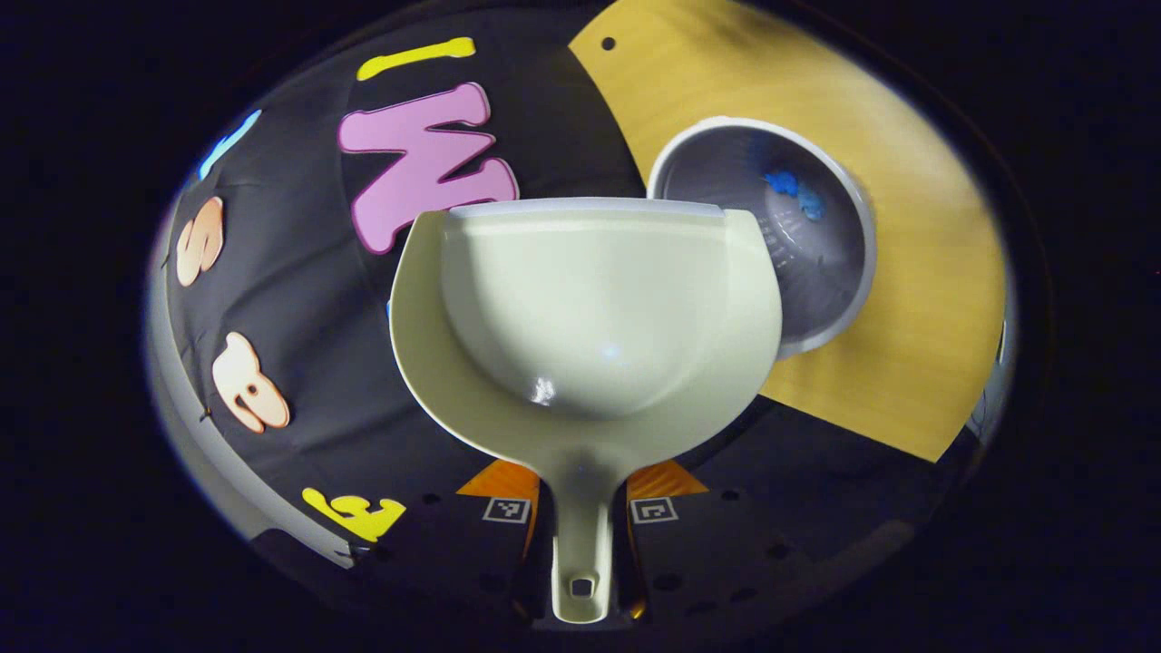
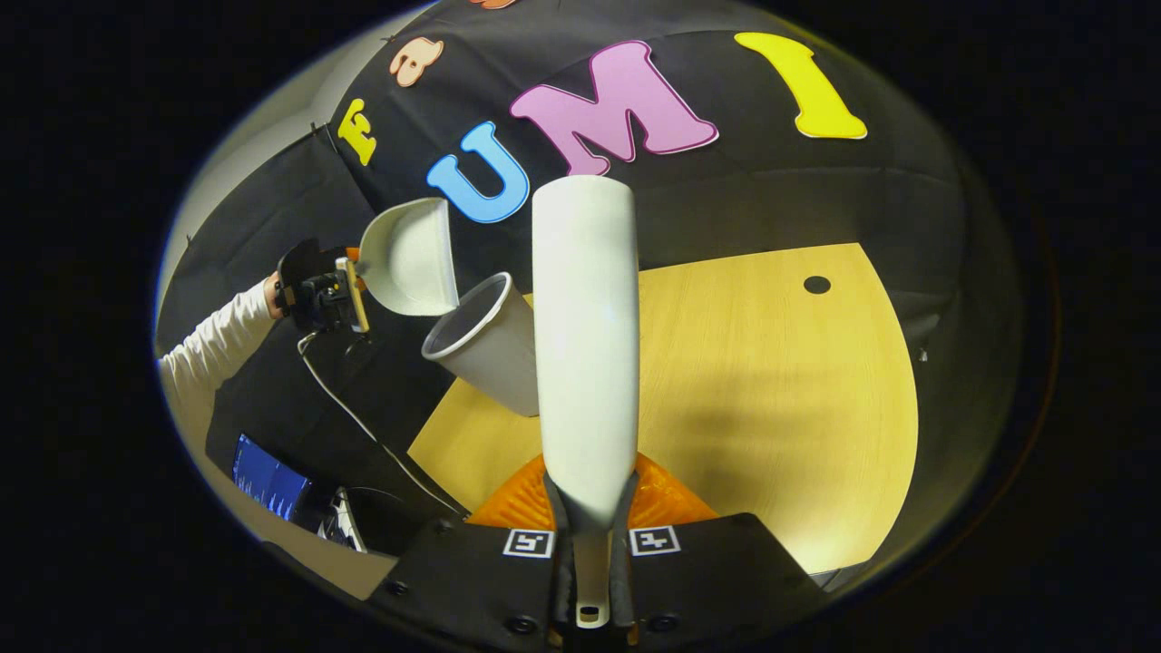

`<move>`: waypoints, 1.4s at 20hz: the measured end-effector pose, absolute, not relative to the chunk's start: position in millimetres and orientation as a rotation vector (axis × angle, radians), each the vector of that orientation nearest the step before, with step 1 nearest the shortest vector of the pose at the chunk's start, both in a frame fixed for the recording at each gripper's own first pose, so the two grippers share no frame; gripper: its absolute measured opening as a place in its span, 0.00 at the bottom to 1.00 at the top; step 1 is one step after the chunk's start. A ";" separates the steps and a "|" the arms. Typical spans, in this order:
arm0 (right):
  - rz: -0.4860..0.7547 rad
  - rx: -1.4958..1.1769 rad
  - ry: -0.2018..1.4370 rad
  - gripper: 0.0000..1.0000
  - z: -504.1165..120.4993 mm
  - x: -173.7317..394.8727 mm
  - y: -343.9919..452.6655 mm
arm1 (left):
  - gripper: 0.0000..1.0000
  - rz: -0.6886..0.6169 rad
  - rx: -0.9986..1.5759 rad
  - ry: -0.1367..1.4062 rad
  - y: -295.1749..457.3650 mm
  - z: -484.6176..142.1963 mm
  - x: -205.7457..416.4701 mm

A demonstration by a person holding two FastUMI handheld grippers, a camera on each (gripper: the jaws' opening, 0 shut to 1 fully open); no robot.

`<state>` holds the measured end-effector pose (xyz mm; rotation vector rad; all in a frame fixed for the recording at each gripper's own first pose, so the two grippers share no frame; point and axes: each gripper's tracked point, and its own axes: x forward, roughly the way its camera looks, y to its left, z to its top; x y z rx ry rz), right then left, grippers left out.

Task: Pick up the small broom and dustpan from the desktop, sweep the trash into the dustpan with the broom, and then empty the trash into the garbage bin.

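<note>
— Left gripper view: the left gripper (image 1: pixel 580 544) pinches the dustpan (image 1: pixel 590 317); what hides behind it?
— The garbage bin (image 1: pixel 798 227), at two o'clock, on the table (image 1: pixel 907 299).
— And the right gripper (image 2: pixel 588 553)?
— It pinches the broom (image 2: pixel 585 345), blocking the bin's side.

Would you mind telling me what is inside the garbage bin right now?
Blue scraps lie inside the garbage bin, near its bottom. The dustpan in front covers the bin's lower left part, so anything there stays hidden.
</note>
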<state>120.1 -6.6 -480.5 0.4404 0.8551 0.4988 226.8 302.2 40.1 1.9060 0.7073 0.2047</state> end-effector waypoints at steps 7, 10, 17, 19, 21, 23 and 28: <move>0.418 0.404 0.795 0.16 -446.8 140.4 -19.6 | 0.23 0.249 1.334 0.523 267.7 18.7 223.1; 0.353 0.404 0.738 0.16 -414.8 155.8 -24.3 | 0.23 0.149 1.013 0.493 233.7 -14.7 231.3; 0.147 0.377 0.877 0.15 -425.2 172.0 -9.9 | 0.23 -0.069 0.318 0.776 130.6 -182.6 242.2; 0.099 0.340 0.985 0.16 -464.1 167.3 -6.6 | 0.24 -0.084 0.229 0.928 112.6 -242.8 230.1; 0.074 0.322 1.102 0.16 -513.8 156.4 4.7 | 0.24 -0.085 0.196 1.037 104.6 -291.6 215.6; 0.051 0.368 1.232 0.16 -562.4 141.8 22.5 | 0.24 -0.083 0.122 1.139 100.9 -331.2 204.3; -0.015 0.299 1.485 0.17 -659.5 96.9 40.3 | 0.24 0.054 0.052 1.317 128.5 -388.6 204.9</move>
